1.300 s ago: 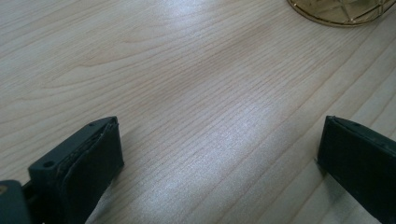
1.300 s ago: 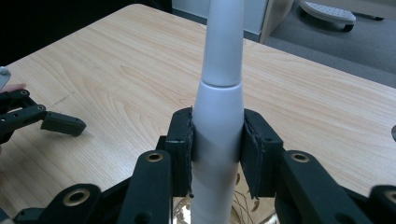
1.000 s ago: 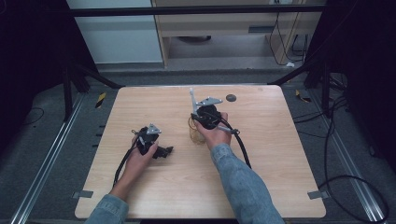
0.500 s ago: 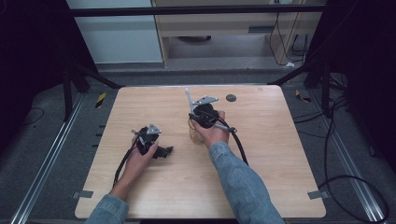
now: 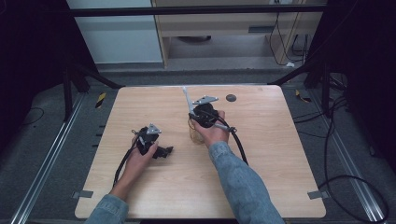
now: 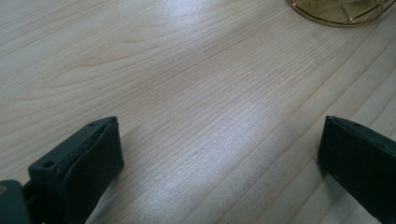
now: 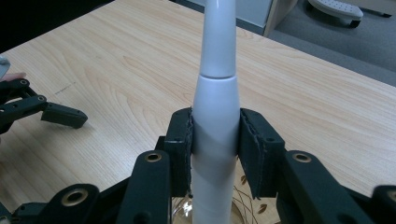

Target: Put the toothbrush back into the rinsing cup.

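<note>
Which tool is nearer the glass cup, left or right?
Right. The right tool grips the white toothbrush directly above the glass cup; the left tool rests on the table, apart from it.

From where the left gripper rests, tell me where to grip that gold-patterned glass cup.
Grip the glass cup low on its round wall, coming level from its left side. The white toothbrush-like handle stands in it, clamped by the right gripper from above, so the rim and top are taken.
</note>
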`<state>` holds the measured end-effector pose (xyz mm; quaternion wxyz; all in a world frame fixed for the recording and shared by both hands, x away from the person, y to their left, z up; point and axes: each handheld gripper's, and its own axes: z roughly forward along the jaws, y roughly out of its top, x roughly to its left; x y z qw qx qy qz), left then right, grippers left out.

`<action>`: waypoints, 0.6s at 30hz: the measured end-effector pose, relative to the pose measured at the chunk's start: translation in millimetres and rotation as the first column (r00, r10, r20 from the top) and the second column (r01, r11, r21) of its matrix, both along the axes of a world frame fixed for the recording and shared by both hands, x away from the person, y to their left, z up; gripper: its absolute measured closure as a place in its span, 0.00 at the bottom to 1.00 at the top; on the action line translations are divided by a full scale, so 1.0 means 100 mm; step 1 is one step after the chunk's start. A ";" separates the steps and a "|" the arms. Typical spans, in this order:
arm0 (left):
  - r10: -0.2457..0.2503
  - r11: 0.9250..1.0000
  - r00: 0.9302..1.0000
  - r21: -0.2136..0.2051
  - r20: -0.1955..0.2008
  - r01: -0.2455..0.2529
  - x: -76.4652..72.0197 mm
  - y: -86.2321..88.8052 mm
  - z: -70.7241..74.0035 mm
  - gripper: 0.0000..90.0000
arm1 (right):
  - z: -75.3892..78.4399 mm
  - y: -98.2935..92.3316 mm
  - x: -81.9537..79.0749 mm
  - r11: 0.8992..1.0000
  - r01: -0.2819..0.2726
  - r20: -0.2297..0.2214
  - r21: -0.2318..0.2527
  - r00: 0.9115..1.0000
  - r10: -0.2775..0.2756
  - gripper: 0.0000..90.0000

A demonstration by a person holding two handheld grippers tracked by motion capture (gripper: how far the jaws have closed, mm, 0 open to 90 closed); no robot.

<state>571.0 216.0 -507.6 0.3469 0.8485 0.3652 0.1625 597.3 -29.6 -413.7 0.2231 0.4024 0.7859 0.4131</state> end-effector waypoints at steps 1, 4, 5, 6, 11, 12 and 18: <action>0.000 1.000 1.000 0.000 0.000 0.000 0.00 0.00 0.00 0.00 | 0.00 0.00 0.00 1.000 0.000 0.000 0.000 1.000 0.000 0.73; 0.000 1.000 1.000 0.000 0.000 0.000 0.00 0.00 0.00 0.00 | 0.00 0.00 0.00 1.000 -0.002 -0.001 0.000 1.000 0.002 0.73; 0.000 1.000 1.000 0.000 0.000 0.000 0.00 0.00 0.00 0.00 | 0.00 0.00 0.00 1.000 -0.002 -0.001 0.001 1.000 0.002 0.73; 0.000 1.000 1.000 0.000 0.000 0.000 0.00 0.00 0.00 0.00 | 0.00 0.00 -0.01 1.000 -0.002 -0.001 0.001 1.000 0.002 0.73; 0.000 1.000 1.000 0.000 0.000 0.000 0.00 0.00 0.00 0.00 | 0.02 0.00 -0.02 1.000 -0.005 0.000 0.003 1.000 0.005 0.73; 0.000 1.000 1.000 0.000 0.000 0.000 0.00 0.00 0.00 0.00 | 0.02 0.00 -0.02 1.000 -0.007 0.001 0.004 1.000 0.007 0.73; 0.000 1.000 1.000 0.000 0.000 0.000 0.00 0.00 0.00 0.00 | 0.05 0.00 -0.04 1.000 -0.010 0.003 0.006 1.000 0.010 0.72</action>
